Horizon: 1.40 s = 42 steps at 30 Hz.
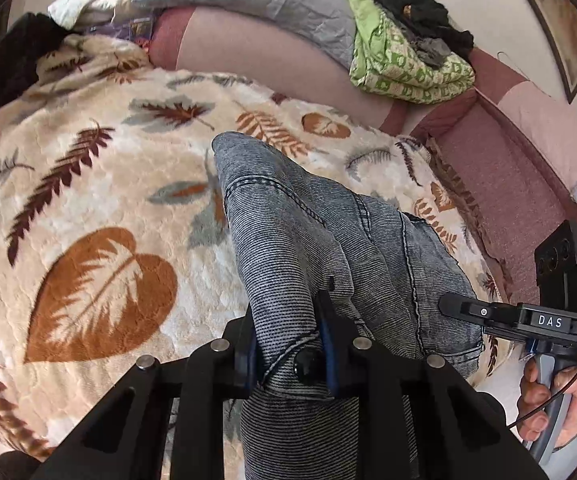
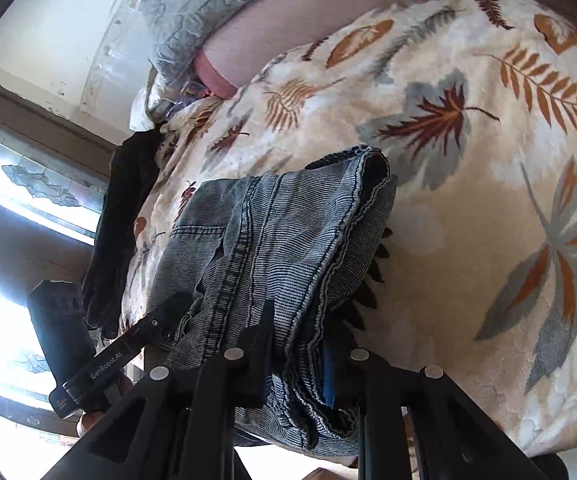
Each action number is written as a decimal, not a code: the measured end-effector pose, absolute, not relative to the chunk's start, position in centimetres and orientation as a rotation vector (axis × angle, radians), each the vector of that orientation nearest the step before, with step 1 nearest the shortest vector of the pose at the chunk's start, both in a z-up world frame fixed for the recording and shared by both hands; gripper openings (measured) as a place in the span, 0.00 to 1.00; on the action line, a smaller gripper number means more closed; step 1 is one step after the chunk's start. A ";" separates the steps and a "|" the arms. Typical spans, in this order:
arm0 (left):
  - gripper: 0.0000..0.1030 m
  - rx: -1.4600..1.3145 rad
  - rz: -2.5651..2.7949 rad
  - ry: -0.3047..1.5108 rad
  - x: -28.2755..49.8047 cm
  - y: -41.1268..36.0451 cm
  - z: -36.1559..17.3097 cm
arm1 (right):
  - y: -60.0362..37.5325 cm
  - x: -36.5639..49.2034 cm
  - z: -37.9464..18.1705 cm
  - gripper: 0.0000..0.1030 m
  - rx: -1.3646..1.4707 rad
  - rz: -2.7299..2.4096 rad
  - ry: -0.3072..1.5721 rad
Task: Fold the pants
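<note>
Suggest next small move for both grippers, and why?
Probably lower both together and lay the jeans flat on the blanket. The left gripper and right gripper each clamp bunched denim, and the fabric hangs creased above the bed.

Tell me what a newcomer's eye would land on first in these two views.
First, the grey-blue jeans, bunched mid-frame and clamped by both the left hand-held gripper and the right hand-held gripper. Under them spreads the cream blanket with big rust and grey leaves, filling most of each view. Behind it, by the sofa back, a green patterned cloth has dark clothes piled on top.
</note>
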<state>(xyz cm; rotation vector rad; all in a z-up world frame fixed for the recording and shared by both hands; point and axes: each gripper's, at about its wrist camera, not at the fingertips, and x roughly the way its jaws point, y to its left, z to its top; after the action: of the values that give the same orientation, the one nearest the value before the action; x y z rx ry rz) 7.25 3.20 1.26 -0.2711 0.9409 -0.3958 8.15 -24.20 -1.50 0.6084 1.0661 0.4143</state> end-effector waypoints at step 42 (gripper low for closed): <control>0.77 -0.078 -0.161 0.844 11.1 5.6 -0.8 | -18.9 13.9 -3.6 0.68 0.313 0.281 0.986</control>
<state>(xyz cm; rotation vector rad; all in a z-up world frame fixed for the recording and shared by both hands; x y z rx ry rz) 11.09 5.62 -0.80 -0.0779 0.8444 -0.1614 13.90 -18.87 -3.63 0.3127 0.9864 0.2809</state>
